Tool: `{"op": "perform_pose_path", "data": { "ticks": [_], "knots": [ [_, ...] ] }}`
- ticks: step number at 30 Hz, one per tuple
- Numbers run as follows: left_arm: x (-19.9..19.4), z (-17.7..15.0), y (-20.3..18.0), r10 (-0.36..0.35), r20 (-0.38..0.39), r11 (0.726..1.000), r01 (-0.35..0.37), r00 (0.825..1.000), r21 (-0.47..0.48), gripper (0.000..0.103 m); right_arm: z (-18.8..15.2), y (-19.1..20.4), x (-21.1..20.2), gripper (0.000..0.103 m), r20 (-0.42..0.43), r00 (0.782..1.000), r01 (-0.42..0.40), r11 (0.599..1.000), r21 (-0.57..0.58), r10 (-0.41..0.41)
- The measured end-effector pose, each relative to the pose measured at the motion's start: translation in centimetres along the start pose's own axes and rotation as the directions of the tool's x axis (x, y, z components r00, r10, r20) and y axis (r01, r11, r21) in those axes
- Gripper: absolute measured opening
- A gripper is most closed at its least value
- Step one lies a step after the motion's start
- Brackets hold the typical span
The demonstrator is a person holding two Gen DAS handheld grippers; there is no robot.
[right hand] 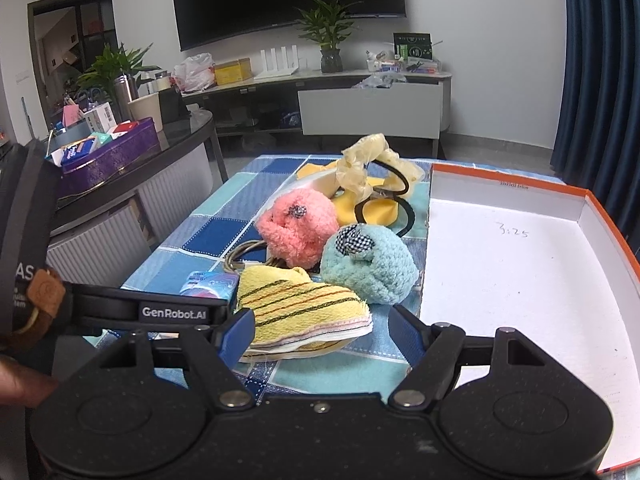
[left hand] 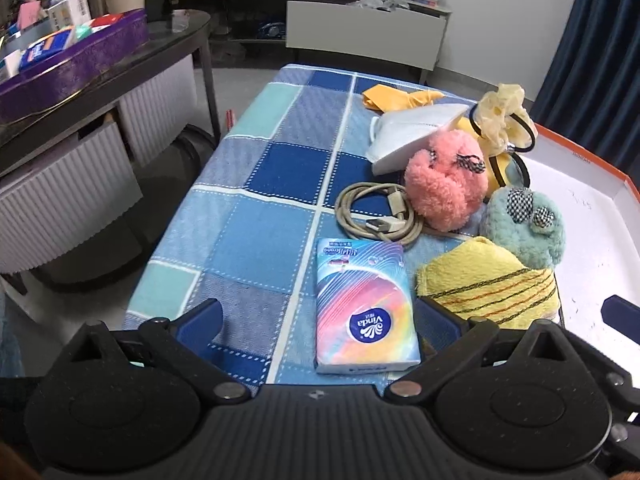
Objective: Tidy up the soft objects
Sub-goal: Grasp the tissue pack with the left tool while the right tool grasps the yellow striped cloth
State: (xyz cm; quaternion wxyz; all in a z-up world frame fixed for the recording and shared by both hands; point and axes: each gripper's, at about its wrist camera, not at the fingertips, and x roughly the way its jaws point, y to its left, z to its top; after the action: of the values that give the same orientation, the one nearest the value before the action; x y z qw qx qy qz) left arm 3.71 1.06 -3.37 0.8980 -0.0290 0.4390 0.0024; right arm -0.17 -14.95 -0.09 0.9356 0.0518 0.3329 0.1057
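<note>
Tissue pack (left hand: 366,306) lengthwise, seemingly between the left gripper's (left hand: 320,316) parted jaws.

Both grippers: matte black speckled housings, silver pivot screws, blue jaws; one arm lettered "GenRobot.AI"

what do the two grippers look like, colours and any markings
Both are matte black plastic with two round pivot housings, silver rivets and blue fingers. The left gripper carries white GenRobot.AI lettering on its side, visible in the right wrist view. The right gripper shows no lettering.
</note>
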Motion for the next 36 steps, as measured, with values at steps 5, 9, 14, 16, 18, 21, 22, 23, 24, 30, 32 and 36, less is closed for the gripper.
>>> {"op": "perform_pose_path", "data": {
  "ticks": [5, 9, 14, 16, 18, 21, 22, 23, 24, 30, 32, 36],
  "knots": [
    [1.2, -0.2, -0.1, 0.002, -0.02, 1.0, -0.002, 1.0, 0.002, 0.098, -0.1, 0.0, 0.3, 0.086, -0.009, 1.0, -0.004, 1.0, -0.002, 0.004],
    [1.0, -0.3, -0.2, 0.002, 0.01, 1.0, -0.003, 1.0, 0.03, 0.084, 0.0, -0.1, 0.8, 0.086, -0.024, 1.0, -0.008, 1.0, 0.004, 0.009],
    [0.4, -0.1, 0.6, -0.015, 0.02, 0.999, 0.014, 1.0, 0.043, 0.054, 0.1, 0.9, 1.5, 0.086, -0.035, 0.999, -0.041, 0.999, -0.012, 0.041],
    [0.2, -0.2, 1.3, -0.022, 0.03, 1.0, 0.021, 0.999, 0.02, 0.054, 0.2, 1.4, 2.0, 0.087, -0.033, 0.998, -0.046, 0.999, -0.018, 0.046],
    [0.0, -0.2, 1.8, -0.019, 0.033, 1.0, 0.018, 0.999, 0.009, 0.054, 0.3, 1.8, 2.7, 0.087, -0.049, 0.998, -0.046, 0.999, -0.023, 0.045],
    [-0.4, 0.0, 2.4, -0.016, 0.043, 1.0, 0.016, 0.999, -0.005, 0.054, 0.5, 2.0, 4.0, 0.088, -0.083, 0.996, -0.034, 0.999, -0.016, 0.032],
    [-0.4, 0.0, 2.6, -0.016, 0.043, 1.0, 0.016, 0.999, -0.009, 0.054, 0.6, 2.2, 4.4, 0.088, -0.077, 0.996, -0.04, 0.999, -0.012, 0.039],
    [-0.4, 0.0, 2.8, -0.018, 0.041, 1.0, 0.019, 0.999, -0.017, 0.054, 0.6, 2.3, 4.8, 0.088, -0.069, 0.997, -0.029, 0.999, -0.026, 0.028],
    [-0.4, 0.0, 2.9, -0.02, 0.041, 0.999, 0.021, 0.999, -0.024, 0.054, 0.7, 2.4, 5.2, 0.088, -0.071, 0.997, -0.02, 0.999, -0.036, 0.017],
    [-1.2, -0.2, 3.1, -0.036, 0.058, 0.999, 0.039, 0.998, -0.035, 0.054, 0.9, 1.5, 4.9, 0.032, -0.082, 0.995, -0.055, 0.998, -0.028, 0.052],
    [-1.6, -0.1, 3.0, -0.044, 0.068, 0.998, 0.046, 0.997, -0.036, 0.054, 1.0, 1.1, 3.9, 0.029, -0.063, 0.996, -0.07, 0.997, -0.021, 0.069],
    [-2.6, 0.1, 2.6, -0.045, 0.088, 0.999, 0.047, 0.995, -0.021, 0.053, 1.6, 0.1, 1.7, 0.028, -0.04, 0.997, -0.072, 0.997, -0.024, 0.071]
  ]
}}
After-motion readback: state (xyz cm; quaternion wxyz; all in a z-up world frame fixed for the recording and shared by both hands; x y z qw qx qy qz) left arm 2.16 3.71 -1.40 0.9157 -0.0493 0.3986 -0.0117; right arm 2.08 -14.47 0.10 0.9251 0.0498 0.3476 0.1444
